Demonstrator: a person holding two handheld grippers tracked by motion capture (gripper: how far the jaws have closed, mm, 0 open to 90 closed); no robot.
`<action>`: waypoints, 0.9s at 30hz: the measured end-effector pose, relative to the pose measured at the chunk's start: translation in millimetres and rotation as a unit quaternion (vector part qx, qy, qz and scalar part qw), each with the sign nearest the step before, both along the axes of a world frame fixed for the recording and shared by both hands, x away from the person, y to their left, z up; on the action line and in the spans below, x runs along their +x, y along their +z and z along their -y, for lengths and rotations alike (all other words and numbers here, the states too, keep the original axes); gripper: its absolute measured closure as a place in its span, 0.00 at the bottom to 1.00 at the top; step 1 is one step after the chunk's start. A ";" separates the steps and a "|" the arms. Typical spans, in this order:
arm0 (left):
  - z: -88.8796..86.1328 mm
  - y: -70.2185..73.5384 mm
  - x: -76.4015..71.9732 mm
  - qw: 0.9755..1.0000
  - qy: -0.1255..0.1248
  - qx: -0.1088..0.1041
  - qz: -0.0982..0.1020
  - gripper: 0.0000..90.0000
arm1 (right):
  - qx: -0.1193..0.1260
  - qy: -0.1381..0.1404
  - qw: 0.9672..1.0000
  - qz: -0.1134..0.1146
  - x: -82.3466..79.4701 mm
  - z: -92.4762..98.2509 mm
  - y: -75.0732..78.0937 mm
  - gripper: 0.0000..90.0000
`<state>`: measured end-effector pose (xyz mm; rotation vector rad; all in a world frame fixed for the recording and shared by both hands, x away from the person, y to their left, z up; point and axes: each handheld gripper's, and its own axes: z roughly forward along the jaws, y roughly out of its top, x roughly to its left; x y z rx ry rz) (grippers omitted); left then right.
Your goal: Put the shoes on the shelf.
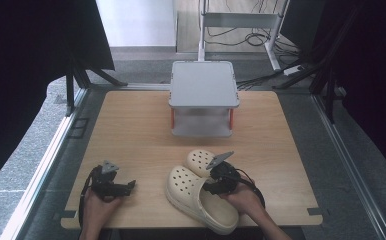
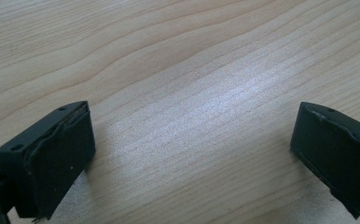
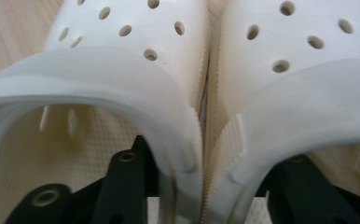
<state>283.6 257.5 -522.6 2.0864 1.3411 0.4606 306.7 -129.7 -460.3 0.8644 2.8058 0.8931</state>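
Your right tongs [image 1: 216,186] pinch the touching inner walls of both cream clogs [image 3: 206,121]; your left tongs [image 2: 192,154] stand spread above bare counter [image 2: 178,70]. No legible writing.

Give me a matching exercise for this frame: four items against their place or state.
1. left gripper
2. right gripper
3. clogs
4. grey shelf stand

a. far middle of the table
b. one jaw inside each shoe, inner walls pinched together
c. open over bare wood
d. side by side at the near edge

Pairs: 1-c, 2-b, 3-d, 4-a
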 end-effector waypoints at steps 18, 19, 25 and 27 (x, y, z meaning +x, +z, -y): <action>-0.2 0.1 0.3 1.000 -0.002 0.001 -0.001 0.00 | -0.002 -0.010 1.000 -0.021 2.1 1.9 26.6 0.73; -0.2 0.1 0.3 1.000 -0.002 0.001 0.000 0.00 | -0.001 -0.009 1.000 -0.022 2.6 2.5 29.1 0.73; -0.3 0.2 0.4 1.000 -0.003 0.002 -0.001 0.00 | -0.002 0.000 1.000 -0.016 3.8 3.9 44.7 0.73; -0.3 0.1 0.4 1.000 -0.003 0.001 -0.001 0.00 | 0.001 -0.001 1.000 -0.016 4.5 4.4 49.8 0.73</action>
